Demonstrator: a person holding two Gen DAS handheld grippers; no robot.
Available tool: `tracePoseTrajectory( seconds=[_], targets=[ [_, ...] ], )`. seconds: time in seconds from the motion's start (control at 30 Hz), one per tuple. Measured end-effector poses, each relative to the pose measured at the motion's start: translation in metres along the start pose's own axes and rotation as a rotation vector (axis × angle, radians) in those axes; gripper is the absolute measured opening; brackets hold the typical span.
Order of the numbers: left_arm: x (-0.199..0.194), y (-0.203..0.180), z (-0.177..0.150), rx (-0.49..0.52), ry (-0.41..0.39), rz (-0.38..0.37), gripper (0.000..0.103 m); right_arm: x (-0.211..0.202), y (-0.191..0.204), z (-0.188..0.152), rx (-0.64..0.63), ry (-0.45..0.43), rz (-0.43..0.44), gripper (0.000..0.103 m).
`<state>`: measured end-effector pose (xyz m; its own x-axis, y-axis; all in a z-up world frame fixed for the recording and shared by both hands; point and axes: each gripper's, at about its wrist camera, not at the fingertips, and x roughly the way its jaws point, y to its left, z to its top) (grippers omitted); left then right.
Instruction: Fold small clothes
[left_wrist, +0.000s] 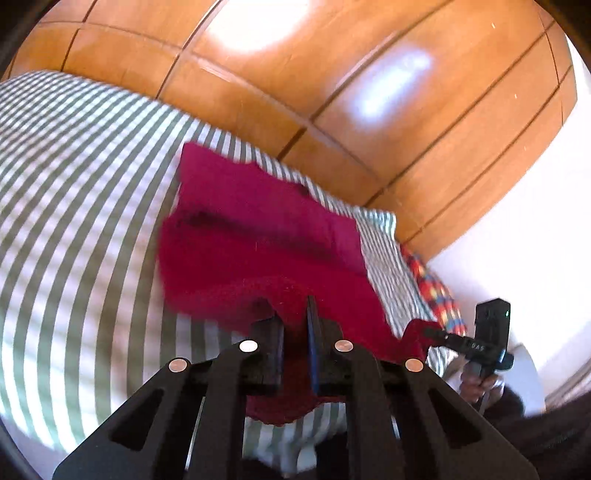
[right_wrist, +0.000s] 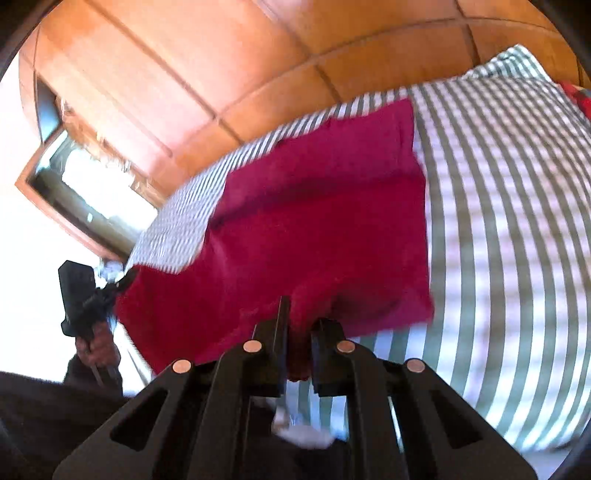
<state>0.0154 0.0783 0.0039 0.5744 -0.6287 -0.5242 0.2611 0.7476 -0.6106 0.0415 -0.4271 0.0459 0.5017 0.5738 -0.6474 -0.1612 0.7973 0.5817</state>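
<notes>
A dark red knitted garment (left_wrist: 258, 236) lies spread on a bed with a green and white striped sheet (left_wrist: 74, 221). My left gripper (left_wrist: 295, 314) is shut on the near edge of the garment and lifts it off the sheet. My right gripper (right_wrist: 301, 314) is shut on the same near edge at the other corner; the garment (right_wrist: 314, 206) stretches away from it. The right gripper (left_wrist: 443, 336) shows in the left wrist view pinching a corner. The left gripper (right_wrist: 125, 280) shows in the right wrist view holding the other corner. The far part of the garment lies flat.
Wooden wardrobe doors (left_wrist: 332, 74) stand behind the bed. A colourful checked blanket (left_wrist: 432, 288) hangs at the bed's edge. A wood-framed mirror or window (right_wrist: 81, 184) is at the left of the right wrist view. The striped sheet (right_wrist: 517, 221) extends far to the side.
</notes>
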Motion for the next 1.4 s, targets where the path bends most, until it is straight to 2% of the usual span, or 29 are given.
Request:
tracePoseTrajectory(
  seconds=[0.1, 0.17, 0.23, 0.27, 0.3, 0.33, 0.4, 0.47, 0.53, 0.63, 0.7, 0.73, 0.8, 0.83, 0.87, 0.9, 0.97, 1.1, 1.27, 1.4],
  targets=[
    [0.032, 0.006, 0.039, -0.048, 0.004, 0.068, 0.009, 0.027, -0.02, 0.032, 0.066, -0.001, -0.054, 0.008],
    [0.056, 0.016, 0.062, -0.096, 0.016, 0.115, 0.016, 0.044, -0.031, 0.048, 0.103, -0.007, -0.101, 0.013],
    [0.065, 0.023, 0.074, -0.137, 0.02, 0.138, 0.045, 0.044, -0.04, 0.056, 0.13, -0.025, -0.111, 0.043],
    [0.063, 0.026, 0.077, -0.157, -0.009, 0.149, 0.05, 0.041, -0.044, 0.06, 0.142, -0.04, -0.105, 0.067],
    [0.057, 0.029, 0.076, -0.162, -0.034, 0.156, 0.054, 0.034, -0.045, 0.058, 0.147, -0.065, -0.086, 0.072],
    [0.05, 0.033, 0.076, -0.157, -0.064, 0.165, 0.054, 0.03, -0.041, 0.053, 0.145, -0.071, -0.08, 0.072],
    [0.043, 0.045, 0.072, -0.139, -0.074, 0.214, 0.054, 0.019, -0.049, 0.038, 0.146, -0.073, -0.093, 0.081],
    [0.041, 0.057, 0.064, -0.124, -0.063, 0.255, 0.054, 0.014, -0.055, 0.024, 0.147, -0.06, -0.115, 0.082],
    [0.047, 0.068, 0.047, -0.087, -0.012, 0.317, 0.054, 0.012, -0.06, 0.003, 0.143, -0.037, -0.152, 0.082],
    [0.057, 0.073, 0.018, -0.031, 0.063, 0.33, 0.054, 0.027, -0.062, -0.013, 0.118, 0.012, -0.189, 0.081],
    [0.067, 0.073, 0.004, 0.005, 0.1, 0.353, 0.052, 0.043, -0.06, -0.018, 0.097, 0.037, -0.227, 0.067],
    [0.071, 0.072, 0.0, 0.01, 0.114, 0.338, 0.037, 0.048, -0.058, -0.018, 0.083, 0.029, -0.246, 0.064],
    [0.075, 0.07, -0.001, 0.015, 0.122, 0.323, 0.027, 0.057, -0.054, -0.013, 0.068, 0.022, -0.252, 0.039],
    [0.075, 0.067, 0.0, 0.026, 0.122, 0.32, 0.021, 0.06, -0.053, -0.009, 0.068, 0.024, -0.263, 0.036],
    [0.074, 0.067, 0.003, 0.028, 0.124, 0.316, 0.019, 0.062, -0.051, -0.007, 0.061, 0.025, -0.268, 0.028],
    [0.073, 0.067, 0.003, 0.023, 0.125, 0.314, 0.016, 0.064, -0.048, -0.005, 0.048, 0.032, -0.272, 0.024],
    [0.067, 0.07, 0.008, 0.023, 0.13, 0.286, 0.012, 0.06, -0.044, -0.005, 0.014, 0.037, -0.29, 0.02],
    [0.047, 0.059, 0.0, 0.102, 0.149, 0.256, 0.009, 0.034, -0.044, -0.019, -0.048, 0.052, -0.309, 0.018],
    [0.024, 0.031, -0.052, 0.131, 0.225, 0.237, 0.009, 0.011, -0.047, -0.052, -0.069, 0.116, -0.322, 0.017],
    [0.004, 0.021, -0.085, 0.085, 0.24, 0.25, 0.009, -0.005, -0.054, -0.08, -0.062, 0.179, -0.303, 0.018]
  ],
)
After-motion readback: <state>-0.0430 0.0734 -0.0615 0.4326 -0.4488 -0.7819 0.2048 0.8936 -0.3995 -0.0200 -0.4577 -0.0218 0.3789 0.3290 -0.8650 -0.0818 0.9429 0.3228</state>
